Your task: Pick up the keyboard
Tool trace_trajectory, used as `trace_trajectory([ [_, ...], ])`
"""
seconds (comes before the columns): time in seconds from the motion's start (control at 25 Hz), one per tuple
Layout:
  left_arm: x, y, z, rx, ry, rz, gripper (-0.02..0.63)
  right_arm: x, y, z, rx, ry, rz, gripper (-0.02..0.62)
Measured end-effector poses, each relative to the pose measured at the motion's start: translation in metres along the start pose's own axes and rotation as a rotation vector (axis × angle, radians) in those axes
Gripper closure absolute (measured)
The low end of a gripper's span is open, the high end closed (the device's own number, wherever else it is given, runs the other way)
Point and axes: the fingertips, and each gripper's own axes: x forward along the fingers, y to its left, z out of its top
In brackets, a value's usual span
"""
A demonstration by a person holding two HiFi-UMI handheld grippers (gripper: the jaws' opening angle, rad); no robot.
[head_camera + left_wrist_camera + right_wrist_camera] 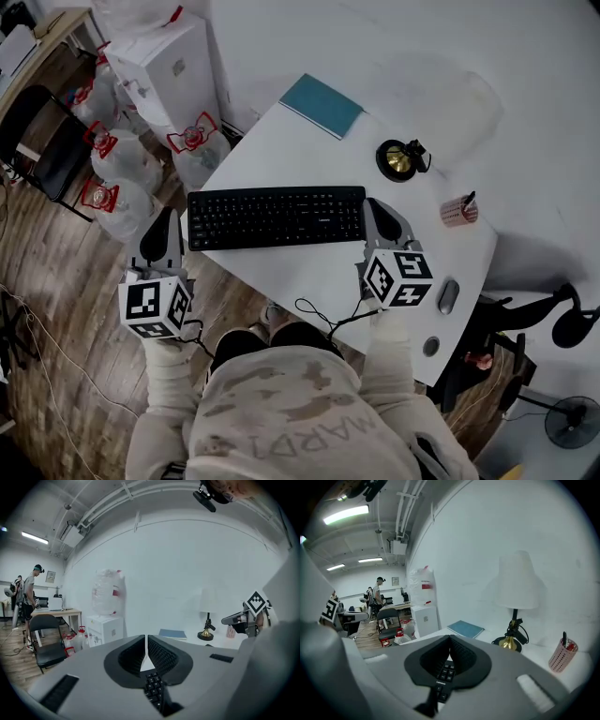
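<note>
Keyboard (pixel 277 217), black, lies flat on the white table (pixel 300 267), close to the near edge, its left end at the table's left corner; nothing holds it; left gripper (pixel 166 217) sits just beside the keyboard's left end, off the table's edge and above the wooden floor (pixel 56 281), its jaws pressed together with nothing between them; right gripper (pixel 377 204) sits just beside the keyboard's right end, over the table, jaws likewise together and empty; whether either gripper touches the keyboard cannot be told; in the left gripper view the closed jaws of the left gripper (pixel 146 641) meet in a thin slit, with keys of the keyboard (pixel 153 691) showing below them; in the right gripper view the right gripper (pixel 450 638) shows the same closed pair above a strip of the keyboard (pixel 444 671); a black cable (pixel 319 314) loops at the near edge between the two hands; a mouse (pixel 448 296) lies toward the right edge; a pink pen cup (pixel 457 210) and a lamp (pixel 399 159) with a brass base stand nearer the far edge; a teal notebook (pixel 322 105) lies at the far corner; past the left edge stand a white water dispenser (pixel 169 66), water bottles (pixel 122 159) and a black chair (pixel 42 141).
</note>
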Motion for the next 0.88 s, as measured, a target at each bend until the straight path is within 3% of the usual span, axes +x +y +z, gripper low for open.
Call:
trace_trajectory([
  [0.2, 0.017, 0.005, -0.03, -0.031, 0.091, 0.005, 0.594, 0.021, -0.017, -0.028, 0.055, 0.08, 0.009, 0.537],
  [0.88, 0.053, 0.011, -0.106, -0.064, 0.321, -0.02, 0.393, 0.062, -0.051, -0.101, 0.107, 0.297, 0.034, 0.371],
])
